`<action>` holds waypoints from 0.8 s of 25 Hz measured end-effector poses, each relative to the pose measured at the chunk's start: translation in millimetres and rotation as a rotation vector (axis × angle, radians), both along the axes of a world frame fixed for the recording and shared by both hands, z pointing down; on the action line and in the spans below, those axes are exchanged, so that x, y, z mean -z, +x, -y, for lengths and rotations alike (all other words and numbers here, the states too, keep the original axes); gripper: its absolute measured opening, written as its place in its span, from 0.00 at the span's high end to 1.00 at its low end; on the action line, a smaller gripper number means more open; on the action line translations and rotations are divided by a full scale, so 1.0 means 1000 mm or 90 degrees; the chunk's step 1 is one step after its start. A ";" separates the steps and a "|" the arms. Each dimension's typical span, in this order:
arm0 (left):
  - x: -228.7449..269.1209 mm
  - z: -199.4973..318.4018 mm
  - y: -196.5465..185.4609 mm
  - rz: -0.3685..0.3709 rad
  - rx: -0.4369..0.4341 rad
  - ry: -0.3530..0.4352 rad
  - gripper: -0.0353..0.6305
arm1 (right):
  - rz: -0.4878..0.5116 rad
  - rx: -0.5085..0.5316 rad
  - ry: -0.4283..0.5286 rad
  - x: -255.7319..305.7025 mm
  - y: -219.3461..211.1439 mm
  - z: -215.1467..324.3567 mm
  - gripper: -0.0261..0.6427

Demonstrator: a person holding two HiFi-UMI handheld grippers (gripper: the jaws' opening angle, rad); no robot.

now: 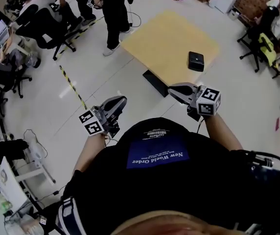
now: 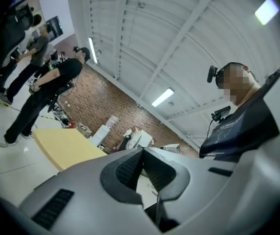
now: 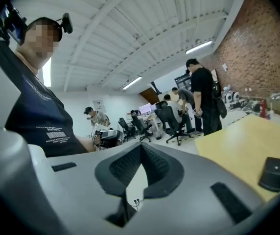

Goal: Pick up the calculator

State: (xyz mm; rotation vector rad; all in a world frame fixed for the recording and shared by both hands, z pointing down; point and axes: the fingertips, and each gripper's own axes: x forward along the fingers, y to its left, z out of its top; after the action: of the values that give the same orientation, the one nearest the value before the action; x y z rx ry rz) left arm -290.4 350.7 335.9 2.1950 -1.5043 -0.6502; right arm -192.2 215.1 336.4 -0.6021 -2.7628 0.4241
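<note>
A small black rectangular calculator [image 1: 196, 61] lies flat on a pale yellow wooden surface [image 1: 162, 35], close to the edge nearest the right claw [image 1: 171, 89]. Nothing touches it, and in the right gripper view it shows at the lower right [image 3: 273, 173], well apart from the claw.

Both claws are held close to the person's dark T-shirt [image 1: 154, 155], off the surface and over the white floor [image 1: 105, 77]. The left claw [image 1: 122, 100] has its dark ribbed pads [image 2: 129, 168] pressed together with nothing between them. The right claw's pads [image 3: 124, 166] also meet at the tips, empty. Each claw carries its cube of square markers [image 1: 92, 123] near the wrist.

Beyond the surface a person in black clothes [image 1: 114, 13] stands beside black office chairs [image 1: 47, 26].
</note>
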 end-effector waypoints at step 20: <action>0.000 0.273 0.098 0.033 -0.166 -0.092 0.94 | 0.047 -0.118 -0.051 0.004 0.098 0.244 0.98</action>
State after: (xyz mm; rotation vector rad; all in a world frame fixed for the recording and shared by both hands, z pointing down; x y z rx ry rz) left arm -192.2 78.0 335.8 2.2571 -1.2179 -0.3914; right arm -93.8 -28.8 332.6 -0.3874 -2.8951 0.5673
